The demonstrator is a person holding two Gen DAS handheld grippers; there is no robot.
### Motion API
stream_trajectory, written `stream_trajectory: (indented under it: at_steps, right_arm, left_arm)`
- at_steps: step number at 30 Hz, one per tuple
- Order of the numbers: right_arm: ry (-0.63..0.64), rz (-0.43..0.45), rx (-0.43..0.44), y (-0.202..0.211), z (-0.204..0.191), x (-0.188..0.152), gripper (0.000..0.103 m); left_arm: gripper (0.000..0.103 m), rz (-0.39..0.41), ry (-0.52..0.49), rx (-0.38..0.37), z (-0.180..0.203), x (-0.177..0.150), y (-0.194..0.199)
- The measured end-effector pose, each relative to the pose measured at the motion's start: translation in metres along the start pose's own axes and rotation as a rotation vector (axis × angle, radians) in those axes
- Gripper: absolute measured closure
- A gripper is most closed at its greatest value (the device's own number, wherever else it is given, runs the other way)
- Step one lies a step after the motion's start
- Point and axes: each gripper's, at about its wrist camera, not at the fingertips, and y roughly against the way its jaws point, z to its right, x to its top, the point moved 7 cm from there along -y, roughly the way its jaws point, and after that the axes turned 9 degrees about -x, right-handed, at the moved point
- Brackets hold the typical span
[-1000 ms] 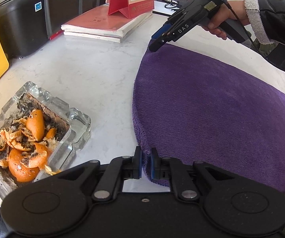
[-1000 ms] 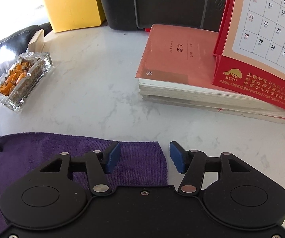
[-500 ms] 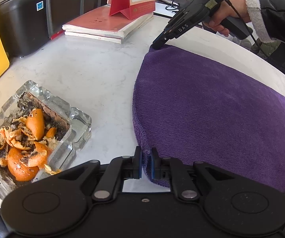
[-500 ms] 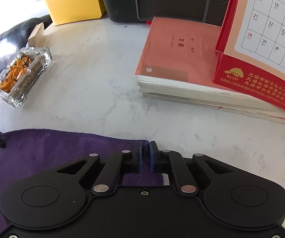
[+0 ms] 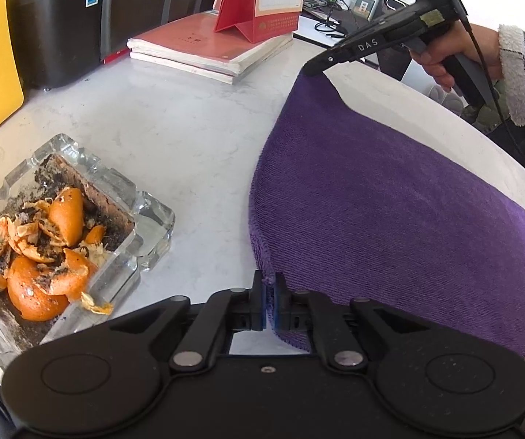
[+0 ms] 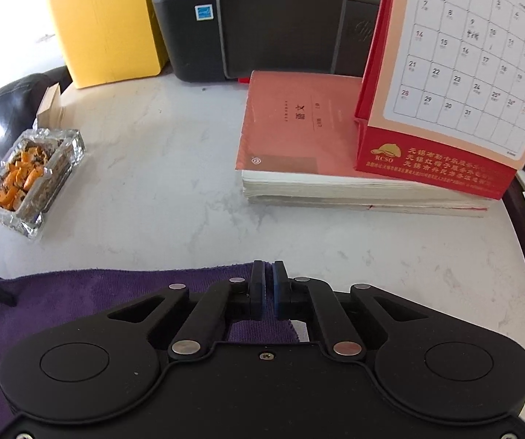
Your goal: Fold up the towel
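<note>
A purple towel (image 5: 390, 201) lies spread on the white marble table (image 5: 174, 135). My left gripper (image 5: 269, 292) is shut on its near left corner. My right gripper (image 6: 268, 285) is shut on the towel's (image 6: 97, 292) far corner; in the left wrist view the right gripper (image 5: 311, 69) holds that corner raised a little off the table. The towel's edge between the two corners curves upward.
A glass ashtray (image 5: 61, 234) full of orange peel sits left of the towel. A stack of books (image 6: 335, 153) with a red desk calendar (image 6: 456, 84) stands behind. A black printer (image 6: 262, 22) and a yellow box (image 6: 105, 25) are at the back.
My right gripper closed on the towel's far corner and has lifted it slightly. My left gripper stays shut on the near corner and has risen a little.
</note>
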Motion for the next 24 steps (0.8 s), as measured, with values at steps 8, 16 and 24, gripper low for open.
stream_trajectory:
  at_steps: [8, 16, 24]
  right_arm:
    - [-0.108, 0.031, -0.053, 0.030, 0.004, -0.015, 0.100]
    - [-0.183, 0.040, -0.105, 0.068, 0.009, -0.048, 0.100]
    - [-0.266, 0.054, -0.154, 0.105, 0.015, -0.084, 0.100]
  left_arm:
    - [0.100, 0.042, -0.019, -0.054, 0.017, 0.005, 0.014]
    - [0.100, 0.052, -0.068, -0.108, 0.047, 0.005, 0.019]
    - [0.100, 0.033, -0.135, -0.172, 0.086, 0.004, 0.022]
